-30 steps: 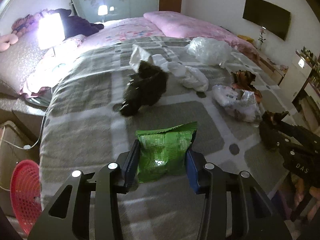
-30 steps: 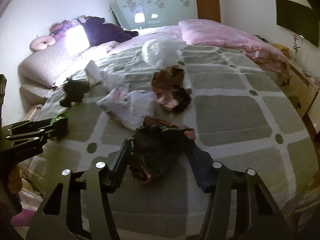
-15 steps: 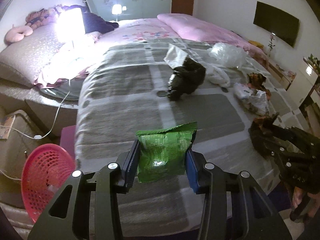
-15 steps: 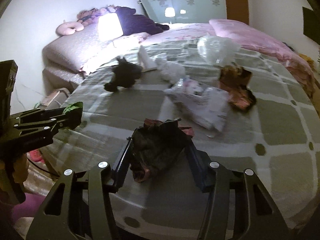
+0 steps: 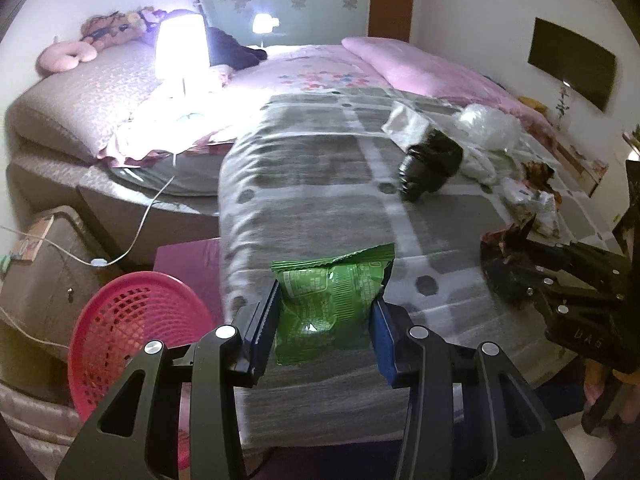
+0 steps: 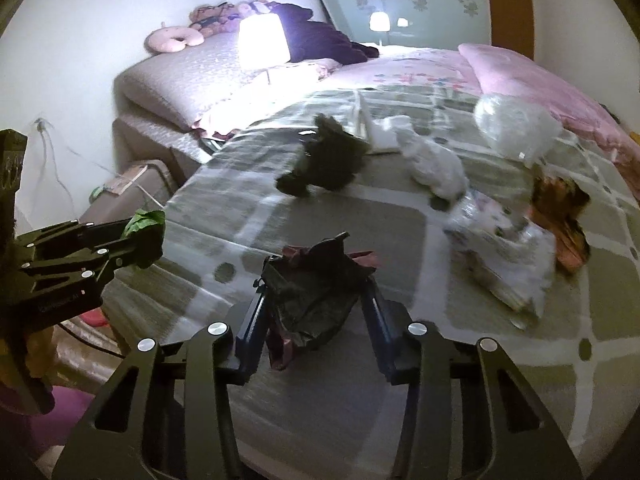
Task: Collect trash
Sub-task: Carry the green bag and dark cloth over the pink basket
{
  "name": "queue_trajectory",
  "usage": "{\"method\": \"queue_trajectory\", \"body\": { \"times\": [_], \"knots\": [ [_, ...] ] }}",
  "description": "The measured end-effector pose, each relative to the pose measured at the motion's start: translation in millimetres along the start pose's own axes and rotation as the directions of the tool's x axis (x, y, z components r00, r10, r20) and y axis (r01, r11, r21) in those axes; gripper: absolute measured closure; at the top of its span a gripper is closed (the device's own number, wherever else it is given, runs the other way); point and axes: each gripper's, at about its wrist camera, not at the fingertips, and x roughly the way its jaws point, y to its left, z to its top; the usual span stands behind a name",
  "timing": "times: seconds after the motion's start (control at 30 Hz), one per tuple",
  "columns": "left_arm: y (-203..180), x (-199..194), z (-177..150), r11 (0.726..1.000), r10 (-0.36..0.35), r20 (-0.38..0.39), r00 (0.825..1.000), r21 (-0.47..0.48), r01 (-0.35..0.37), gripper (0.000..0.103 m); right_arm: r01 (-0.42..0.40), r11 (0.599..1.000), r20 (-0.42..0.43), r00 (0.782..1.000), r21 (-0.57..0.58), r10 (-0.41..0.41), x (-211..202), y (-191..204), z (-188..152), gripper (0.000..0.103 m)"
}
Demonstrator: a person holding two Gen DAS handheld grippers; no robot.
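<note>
My left gripper [image 5: 326, 316] is shut on a green snack bag [image 5: 332, 300] and holds it above the near corner of the bed, right of a pink mesh basket [image 5: 132, 328] on the floor. My right gripper [image 6: 316, 300] is shut on a crumpled dark wrapper [image 6: 316, 288] above the bed's grey checked blanket [image 6: 400, 240]. The right gripper also shows in the left wrist view [image 5: 520, 276]; the left gripper shows in the right wrist view [image 6: 136, 240]. Other trash lies on the bed: a black crumpled bag [image 5: 430, 164], white bags [image 6: 432, 164], a clear bag [image 6: 512, 124], an orange wrapper [image 6: 560, 216].
A lit lamp [image 5: 182, 46] stands at the bed's left with a cable [image 5: 152, 204] running to the floor. A brown box [image 5: 44, 264] and a purple box [image 5: 188, 260] stand by the basket. Pink bedding [image 5: 400, 68] covers the far bed.
Both grippers have swung left and back toward the bed's near-left corner, each still holding its trash. The pink basket has come further into the left wrist view.
</note>
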Motion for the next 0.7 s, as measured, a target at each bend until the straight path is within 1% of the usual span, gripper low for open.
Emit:
{"method": "queue_trajectory", "body": {
  "times": [0.27, 0.5, 0.6, 0.7],
  "knots": [
    [28, -16, -2, 0.999, 0.030, 0.029, 0.999, -0.043, -0.029, 0.063, -0.040, 0.998, -0.005, 0.999, -0.053, 0.040, 9, 28, 13, 0.060],
    [65, -26, -9, 0.987, 0.121, 0.025, 0.992, -0.110, -0.117, 0.063, -0.085, 0.990, -0.016, 0.996, -0.116, 0.083, 19, 61, 22, 0.060],
    [84, -30, -15, 0.976, 0.163, 0.016, 0.987, -0.151, -0.159, 0.063, -0.103, 0.984, -0.028, 0.995, -0.143, 0.100, 25, 75, 26, 0.060],
    [104, -36, -21, 0.959, 0.212, 0.006, 0.977, -0.195, -0.207, 0.063, -0.134, 0.978, -0.045, 0.991, -0.161, 0.128, 32, 91, 30, 0.060]
  ]
}}
